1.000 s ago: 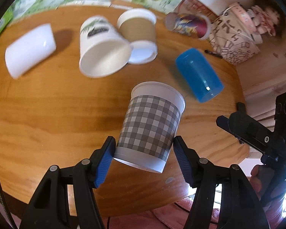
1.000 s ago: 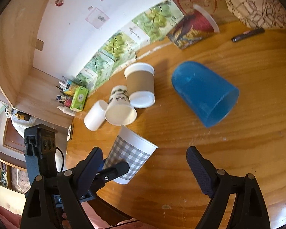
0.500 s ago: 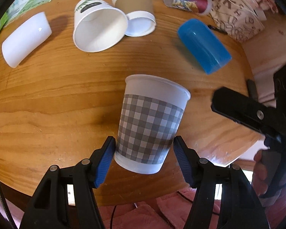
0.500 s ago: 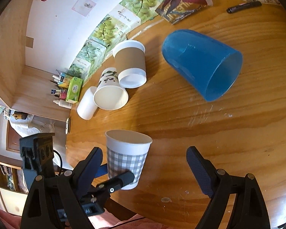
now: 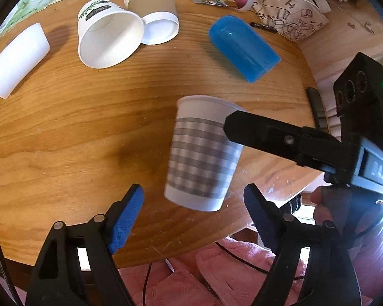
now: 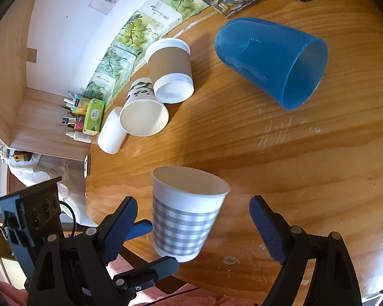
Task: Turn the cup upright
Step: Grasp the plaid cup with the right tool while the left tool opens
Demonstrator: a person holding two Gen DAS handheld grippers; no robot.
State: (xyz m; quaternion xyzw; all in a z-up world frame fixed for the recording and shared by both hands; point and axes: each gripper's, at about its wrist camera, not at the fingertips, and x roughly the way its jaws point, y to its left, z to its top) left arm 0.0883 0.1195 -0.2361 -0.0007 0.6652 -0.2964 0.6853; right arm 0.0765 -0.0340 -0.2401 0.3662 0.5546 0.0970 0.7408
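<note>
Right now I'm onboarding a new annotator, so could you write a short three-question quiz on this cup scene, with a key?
1. True or false: the checked cup has its mouth facing up.
2. The blue cup is: A) standing upright, B) lying on its side, C) stacked inside another cup.
3. Fill in: the left gripper on either side of the checked cup is ____ (open/shut).

Key: 1 true; 2 B; 3 open.

Both wrist views look down, close, sharing the slightly blurred checked cup [image 5: 201, 153].
</note>
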